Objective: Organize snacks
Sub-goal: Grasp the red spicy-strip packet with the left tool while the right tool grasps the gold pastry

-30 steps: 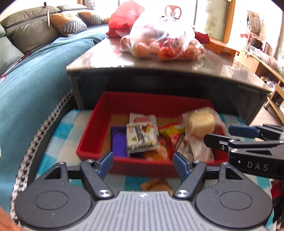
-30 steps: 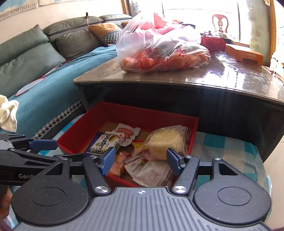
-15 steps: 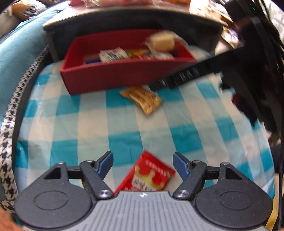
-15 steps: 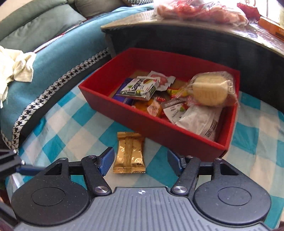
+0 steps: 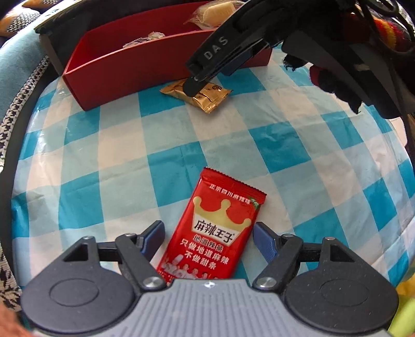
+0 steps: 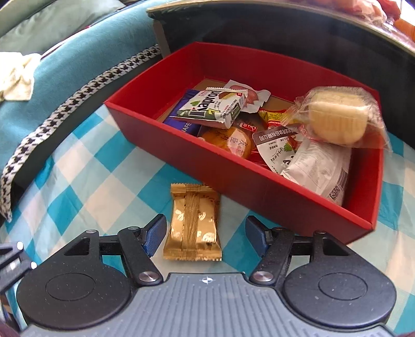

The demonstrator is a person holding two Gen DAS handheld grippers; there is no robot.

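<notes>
Both tools have dropped since a second ago, when they looked across at the red box (image 6: 259, 186) under the desk (image 6: 285, 15) edge; they now point steeply down at the checked cloth (image 5: 116, 145). With its jaws closing, the left tool (image 5: 208, 239) is released around a red snack packet (image 5: 215, 233) lying flat on the cloth, a gap showing at each blue pad. Likewise released, the right tool (image 6: 206, 232) has its jaws opening either side of a gold packet (image 6: 193, 223), which lies just beside the box's near wall. Bare cloth lies open between the two packets and out to the left. Inside the box sit several snacks, among them a wrapped pale cake (image 6: 337, 116) near the right wall.
</notes>
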